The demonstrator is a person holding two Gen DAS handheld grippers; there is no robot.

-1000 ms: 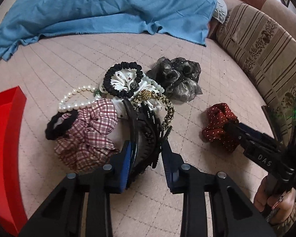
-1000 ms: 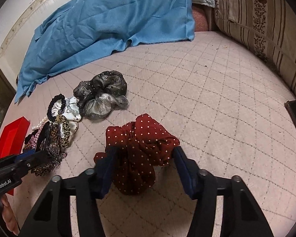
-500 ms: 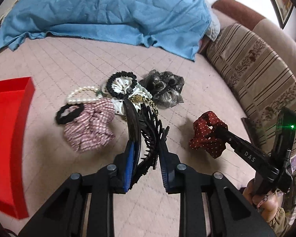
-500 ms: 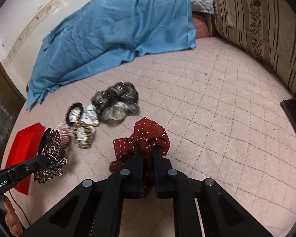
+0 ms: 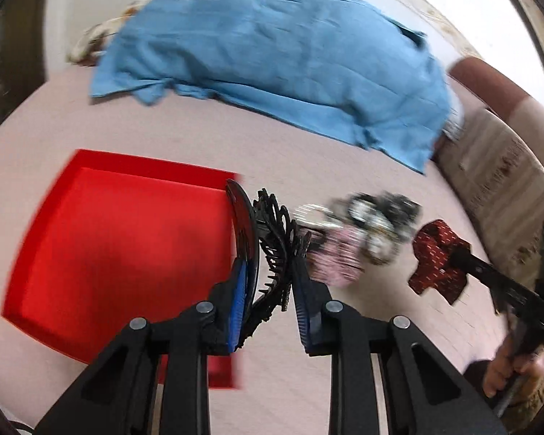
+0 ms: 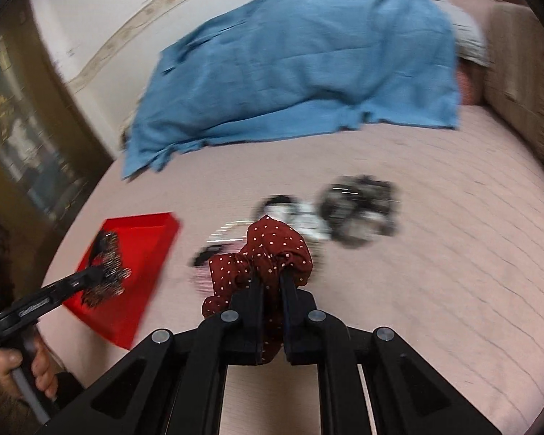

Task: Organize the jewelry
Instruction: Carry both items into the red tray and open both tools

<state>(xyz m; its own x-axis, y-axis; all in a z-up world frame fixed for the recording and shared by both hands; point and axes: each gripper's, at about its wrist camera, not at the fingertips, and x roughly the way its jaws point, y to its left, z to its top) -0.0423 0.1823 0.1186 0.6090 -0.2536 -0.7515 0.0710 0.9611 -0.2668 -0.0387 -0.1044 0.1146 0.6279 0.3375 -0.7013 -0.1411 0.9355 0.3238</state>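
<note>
Above the red tray's (image 5: 119, 253) 3 o'clock edge, left gripper (image 5: 266, 290) fingers grasp the black hair claw (image 5: 272, 239); right gripper (image 6: 272, 290) fingers clench the dotted maroon scrunchie (image 6: 268, 253).

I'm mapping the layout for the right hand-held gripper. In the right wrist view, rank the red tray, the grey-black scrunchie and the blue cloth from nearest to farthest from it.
1. Grey-black scrunchie: ahead and slightly right, blurred.
2. Red tray: to the left; too close to the scrunchie to call firmly.
3. Blue cloth: far back, clearly farthest.

The right hand-held gripper holds the dotted red scrunchie.
</note>
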